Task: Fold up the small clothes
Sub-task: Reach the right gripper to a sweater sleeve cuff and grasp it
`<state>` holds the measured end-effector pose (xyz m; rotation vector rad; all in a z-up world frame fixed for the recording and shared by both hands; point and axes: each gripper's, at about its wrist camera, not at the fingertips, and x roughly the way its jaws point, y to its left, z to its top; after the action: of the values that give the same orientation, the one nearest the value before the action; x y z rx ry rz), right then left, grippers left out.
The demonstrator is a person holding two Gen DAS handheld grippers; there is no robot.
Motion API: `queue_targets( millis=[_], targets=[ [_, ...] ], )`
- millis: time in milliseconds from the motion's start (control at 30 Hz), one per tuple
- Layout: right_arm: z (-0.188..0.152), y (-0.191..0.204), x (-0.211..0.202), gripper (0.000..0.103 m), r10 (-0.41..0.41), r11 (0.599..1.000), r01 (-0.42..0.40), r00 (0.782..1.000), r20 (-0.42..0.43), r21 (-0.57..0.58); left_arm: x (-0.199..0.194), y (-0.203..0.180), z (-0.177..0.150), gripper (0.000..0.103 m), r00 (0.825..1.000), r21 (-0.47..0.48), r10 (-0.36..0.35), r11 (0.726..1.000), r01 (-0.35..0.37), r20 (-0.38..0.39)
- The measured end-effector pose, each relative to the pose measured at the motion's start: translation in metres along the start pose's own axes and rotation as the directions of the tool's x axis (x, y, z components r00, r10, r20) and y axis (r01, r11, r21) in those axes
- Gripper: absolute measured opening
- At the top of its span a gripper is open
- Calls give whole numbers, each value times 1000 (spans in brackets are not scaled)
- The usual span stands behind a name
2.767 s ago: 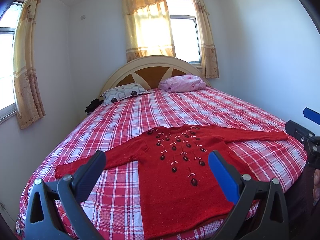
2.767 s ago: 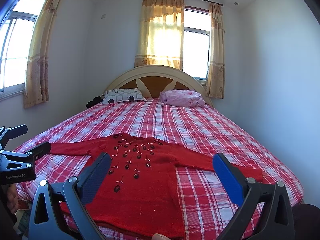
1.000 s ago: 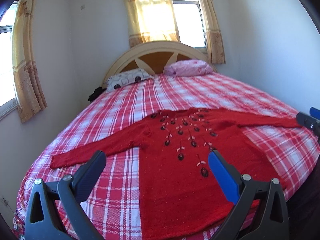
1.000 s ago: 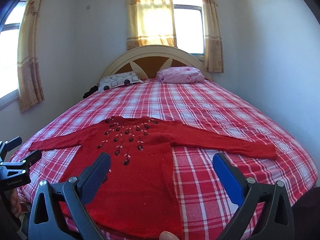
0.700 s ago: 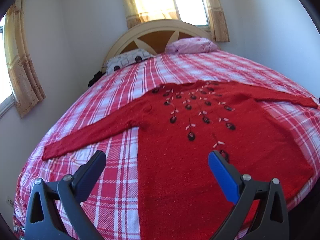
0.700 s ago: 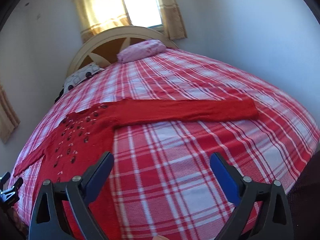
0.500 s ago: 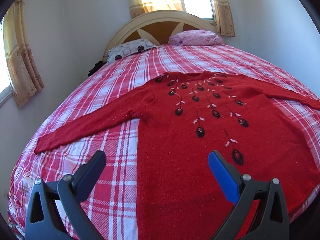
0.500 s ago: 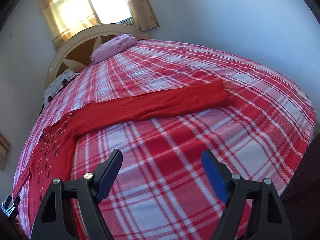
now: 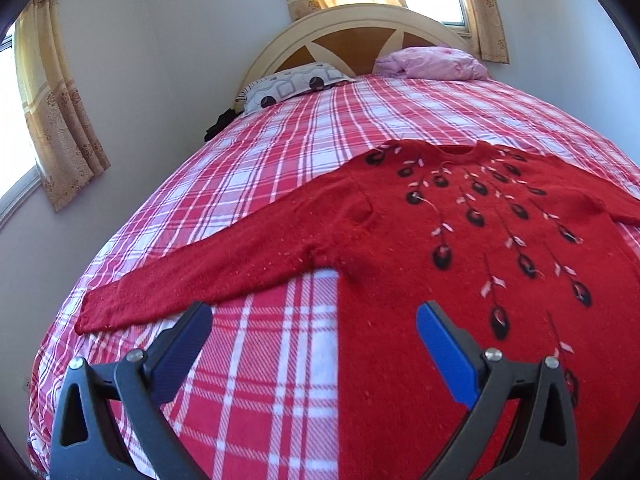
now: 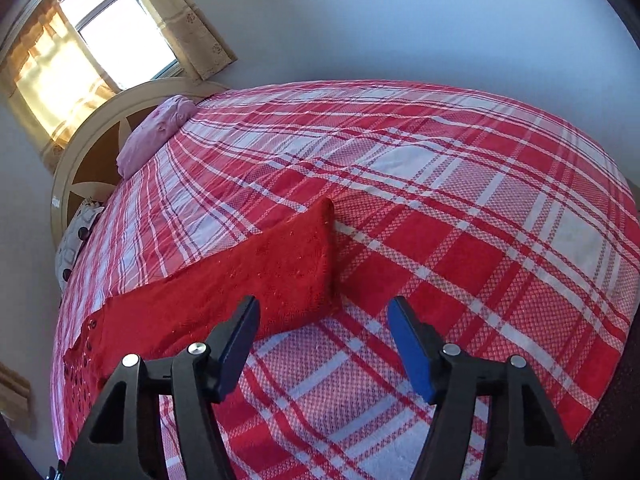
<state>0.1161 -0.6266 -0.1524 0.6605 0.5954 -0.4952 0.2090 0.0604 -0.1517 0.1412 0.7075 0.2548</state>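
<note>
Item 1: red sweater (image 9: 420, 280), knit, dark bead-and-leaf trim on chest. Lies flat, face up, on bed (image 9: 280, 152), both sleeves spread out to the sides. Neckline toward headboard.

Item 2: sleeve, wearer's right (image 9: 208, 276), runs out to lower left in left wrist view; cuff near bed edge.

Item 3: other sleeve (image 10: 256, 276), seen in right wrist view; cuff end (image 10: 320, 256) flat on the plaid cover, just ahead of the gripper tips.

Item 4: left hand-held gripper (image 9: 314, 324). Jaws wide apart, nothing between the pads. Hovers over bed at sweater's side seam, below the armpit; blue pad over red knit, dark pad over plaid cover. No contact seen w/ cloth.

Item 5: right hand-held gripper (image 10: 322, 320). Jaws partly open and closing. Cuff's near corner sits at the gap between the tips; pads not pressing on it.

Item 6: bed cover, red/white plaid, smooth.

Item 7: pink pillow (image 9: 432, 62) and patterned pillow (image 9: 292, 84), at headboard (image 9: 352, 28), well apart from sweater.

Item 8: curtains (image 9: 60, 120), yellow, at windows.
</note>
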Motion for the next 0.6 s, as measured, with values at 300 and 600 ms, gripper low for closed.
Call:
queue_targets(
  millis=[300, 600],
  targets=[
    [9, 10, 22, 42, -11, 1000, 11, 1000, -24, -23, 40, -4, -10, 103, 994, -26, -34, 999, 32, -103],
    [12, 56, 29, 18, -3, 994, -1, 1000, -32, -111, 40, -13, -15, 103, 994, 5, -38, 999, 39, -101]
  ],
)
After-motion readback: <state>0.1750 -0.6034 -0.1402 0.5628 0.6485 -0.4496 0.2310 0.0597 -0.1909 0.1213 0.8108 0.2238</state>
